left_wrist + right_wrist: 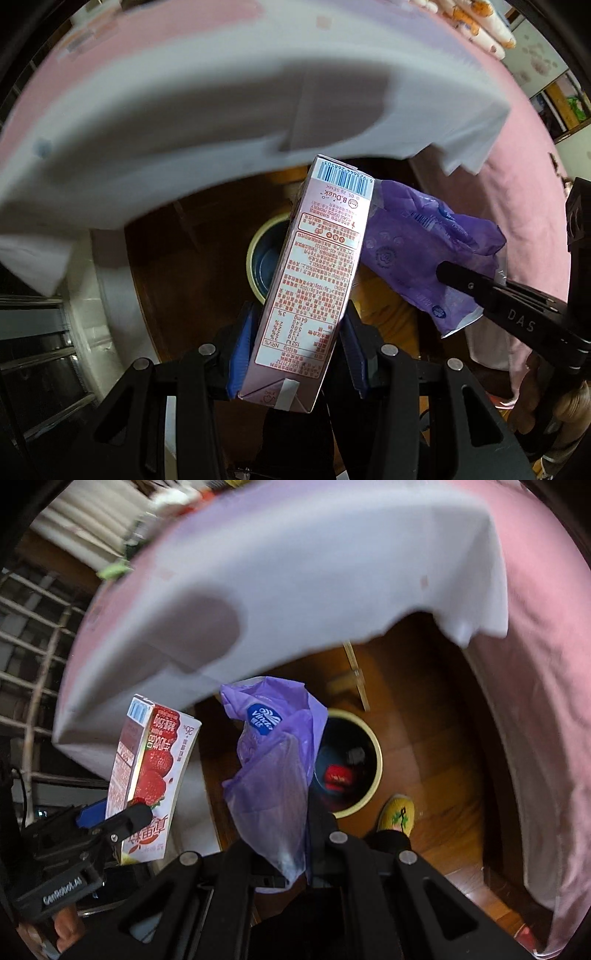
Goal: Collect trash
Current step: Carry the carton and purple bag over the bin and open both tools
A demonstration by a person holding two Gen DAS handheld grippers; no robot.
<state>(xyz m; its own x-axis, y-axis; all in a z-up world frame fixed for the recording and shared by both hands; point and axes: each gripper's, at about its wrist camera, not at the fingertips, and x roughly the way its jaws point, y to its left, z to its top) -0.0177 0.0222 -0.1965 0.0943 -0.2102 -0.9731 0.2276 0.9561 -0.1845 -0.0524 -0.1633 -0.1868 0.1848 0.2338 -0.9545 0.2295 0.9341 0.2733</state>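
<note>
My left hand-held gripper [295, 354] is pinching the pink drink carton [314, 280] near its lower end, so the carton stands up between the blue pads. My right hand-held gripper [291, 853] is pinching the purple plastic wrapper [273, 768], which rises limp from the fingers. Both are in the air above the floor, beside the draped surface [332, 572]. The trash bin [375, 775] is below, on the wooden floor [424, 738]. I think the risk is the light wrapper: when released, it can drift and miss the rim. The carton, held low, can tip and fall beside the bin.
</note>
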